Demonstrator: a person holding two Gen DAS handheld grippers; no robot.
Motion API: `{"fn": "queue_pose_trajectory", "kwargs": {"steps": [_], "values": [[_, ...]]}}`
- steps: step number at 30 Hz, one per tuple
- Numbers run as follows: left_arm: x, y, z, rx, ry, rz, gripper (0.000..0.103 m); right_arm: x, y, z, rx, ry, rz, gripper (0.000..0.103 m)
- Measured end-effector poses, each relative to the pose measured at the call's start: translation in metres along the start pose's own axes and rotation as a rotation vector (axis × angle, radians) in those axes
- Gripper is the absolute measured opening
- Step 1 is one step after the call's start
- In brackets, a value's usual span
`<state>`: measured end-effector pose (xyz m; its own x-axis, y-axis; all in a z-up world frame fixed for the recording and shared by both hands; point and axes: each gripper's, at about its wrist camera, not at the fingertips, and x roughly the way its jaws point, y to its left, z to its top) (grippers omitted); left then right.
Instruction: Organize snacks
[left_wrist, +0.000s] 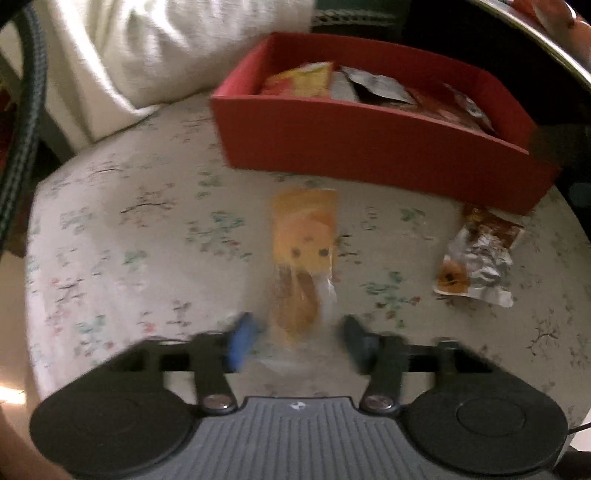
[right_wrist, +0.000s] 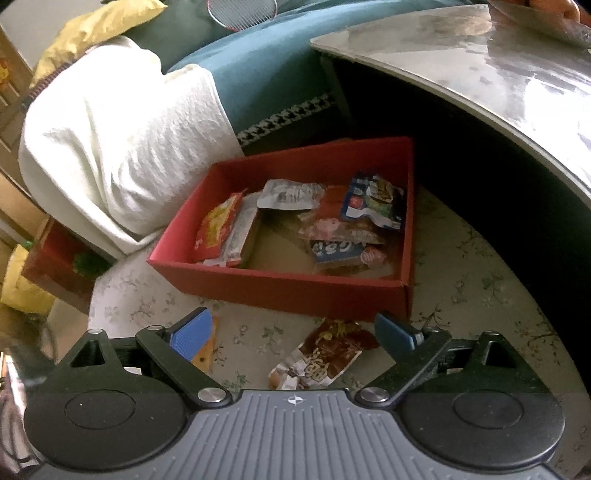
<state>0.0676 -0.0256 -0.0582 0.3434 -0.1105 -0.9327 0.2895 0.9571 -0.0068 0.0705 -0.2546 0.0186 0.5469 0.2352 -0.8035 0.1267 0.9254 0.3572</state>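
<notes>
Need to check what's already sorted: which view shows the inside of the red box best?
Right wrist view: it looks down into the red box, showing its packets and bare floor. The left wrist view shows mostly its front wall and a few packet tops, blurred.

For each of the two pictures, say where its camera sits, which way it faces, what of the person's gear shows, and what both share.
Left wrist: on the left hand-held gripper, facing down at a yellow snack packet between its fingers.
Right wrist: on the right hand-held gripper, jaws wide, facing down at a brown snack packet.
Shared: red box, both packets, floral cloth.
</notes>
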Motion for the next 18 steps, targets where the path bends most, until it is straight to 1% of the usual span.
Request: {"fn": "queue_pose_trajectory", "kwargs": {"steps": [1, 3, 5, 8, 11, 13, 17, 18], "values": [[0.001, 0.006, 0.002, -0.022, 0.017, -0.002, 0.036, 0.001, 0.0, 0.0, 0.0, 0.003, -0.002, 0.097], [-0.006, 0.018, 0.001, -0.058, 0.025, -0.005, 0.034, 0.006, -0.001, -0.001, -0.001, 0.017, -0.014, 0.097], [-0.006, 0.025, 0.002, -0.073, 0.022, -0.004, 0.034, 0.012, -0.002, -0.004, 0.0, 0.037, -0.034, 0.097], [-0.006, 0.03, 0.001, -0.09, 0.035, -0.029, 0.034, 0.025, -0.005, -0.01, 0.004, 0.086, -0.07, 0.097], [-0.007, 0.031, 0.001, -0.079, 0.033, -0.036, 0.034, 0.037, -0.01, -0.013, 0.038, 0.124, -0.105, 0.097], [-0.007, 0.03, 0.001, -0.062, 0.034, -0.03, 0.034, 0.048, -0.011, -0.016, 0.067, 0.151, -0.108, 0.097], [-0.009, 0.029, -0.001, -0.055, 0.034, -0.035, 0.035, 0.069, 0.002, -0.022, 0.075, 0.184, -0.136, 0.097], [-0.008, 0.028, -0.001, -0.053, 0.036, -0.028, 0.035, 0.075, 0.006, -0.025, 0.074, 0.19, -0.143, 0.099]]}}
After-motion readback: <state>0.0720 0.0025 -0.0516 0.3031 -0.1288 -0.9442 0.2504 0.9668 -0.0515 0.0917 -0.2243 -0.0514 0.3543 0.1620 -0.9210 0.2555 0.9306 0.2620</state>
